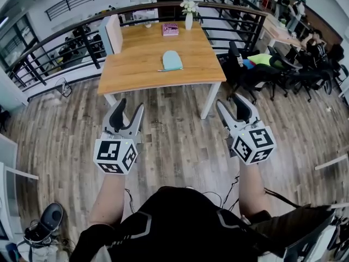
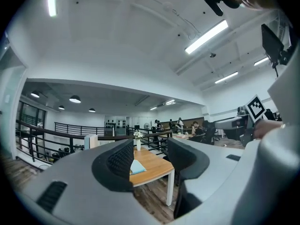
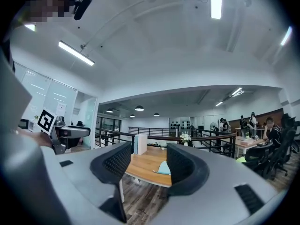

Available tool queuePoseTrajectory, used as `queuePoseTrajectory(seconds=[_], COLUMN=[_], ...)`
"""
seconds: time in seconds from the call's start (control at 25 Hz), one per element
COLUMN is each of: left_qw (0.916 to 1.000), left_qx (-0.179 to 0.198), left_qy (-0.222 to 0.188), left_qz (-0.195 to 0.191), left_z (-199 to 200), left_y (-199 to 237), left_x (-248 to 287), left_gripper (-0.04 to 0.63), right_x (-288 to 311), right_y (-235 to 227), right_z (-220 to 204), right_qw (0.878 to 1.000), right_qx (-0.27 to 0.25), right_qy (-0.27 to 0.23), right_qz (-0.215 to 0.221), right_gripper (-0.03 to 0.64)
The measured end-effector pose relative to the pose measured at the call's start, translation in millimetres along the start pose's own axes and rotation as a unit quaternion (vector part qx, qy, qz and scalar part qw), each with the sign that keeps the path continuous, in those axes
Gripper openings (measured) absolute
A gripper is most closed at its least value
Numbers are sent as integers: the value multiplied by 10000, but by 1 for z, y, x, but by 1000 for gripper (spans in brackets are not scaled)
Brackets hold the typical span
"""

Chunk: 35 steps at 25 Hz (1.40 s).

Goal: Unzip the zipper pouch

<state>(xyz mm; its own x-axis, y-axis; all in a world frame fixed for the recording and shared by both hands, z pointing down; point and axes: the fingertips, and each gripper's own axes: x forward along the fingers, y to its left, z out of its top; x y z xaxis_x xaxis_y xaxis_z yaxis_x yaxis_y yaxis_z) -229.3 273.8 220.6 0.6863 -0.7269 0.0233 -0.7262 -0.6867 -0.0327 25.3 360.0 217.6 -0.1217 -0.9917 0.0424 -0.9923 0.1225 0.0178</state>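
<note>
1. Head view: the zipper pouch [image 1: 172, 60] is lying mid-desk [image 1: 136, 70], well apart from the left gripper [image 1: 131, 106] and right gripper [image 1: 229, 101]; both need bringing in first.
2. Left gripper view: fingers [image 2: 123, 159] are gaping, empty; best used to pin the pouch body.
3. Right gripper view: fingers [image 3: 182, 165] are spread, empty; best kept for the slider, too small to see yet.

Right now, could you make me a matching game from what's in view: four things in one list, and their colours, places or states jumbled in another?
Things:
1. zipper pouch
2. vase
3. flat box next to the vase
4. left claw

Descriptions:
A. pink
B. open and empty, above the floor
C. pale blue, near the middle of the table
D. holds white flowers, at the table's far edge

Pairs: 1-C, 2-D, 3-A, 4-B
</note>
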Motion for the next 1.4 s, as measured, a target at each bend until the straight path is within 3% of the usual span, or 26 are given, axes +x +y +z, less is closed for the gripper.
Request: queuePoseTrajectory(seconds=[0.08, 0.36, 0.84, 1.08, 1.4], left_qw=[10000, 9993, 9999, 9995, 9999], left_qx=[25, 245, 97, 231, 122], left_qy=[-10, 227, 34, 103, -43], left_qz=[-31, -188, -60, 203, -18], left_z=[0, -6, 0, -5, -16], left_y=[-2, -16, -44, -21, 31], left_x=[1, 9, 46, 69, 132], left_gripper=[237, 264, 259, 252, 249], right_x=[-1, -8, 0, 33, 109], right_y=[-2, -20, -60, -70, -73], right_z=[0, 0, -11, -28, -31], right_qw=[10000, 10000, 9987, 9979, 9979], right_qx=[7, -21, -72, 74, -113], right_qy=[-20, 4, -60, 54, 187], right_qz=[28, 89, 501, 643, 617], right_gripper=[271, 273, 302, 307, 307])
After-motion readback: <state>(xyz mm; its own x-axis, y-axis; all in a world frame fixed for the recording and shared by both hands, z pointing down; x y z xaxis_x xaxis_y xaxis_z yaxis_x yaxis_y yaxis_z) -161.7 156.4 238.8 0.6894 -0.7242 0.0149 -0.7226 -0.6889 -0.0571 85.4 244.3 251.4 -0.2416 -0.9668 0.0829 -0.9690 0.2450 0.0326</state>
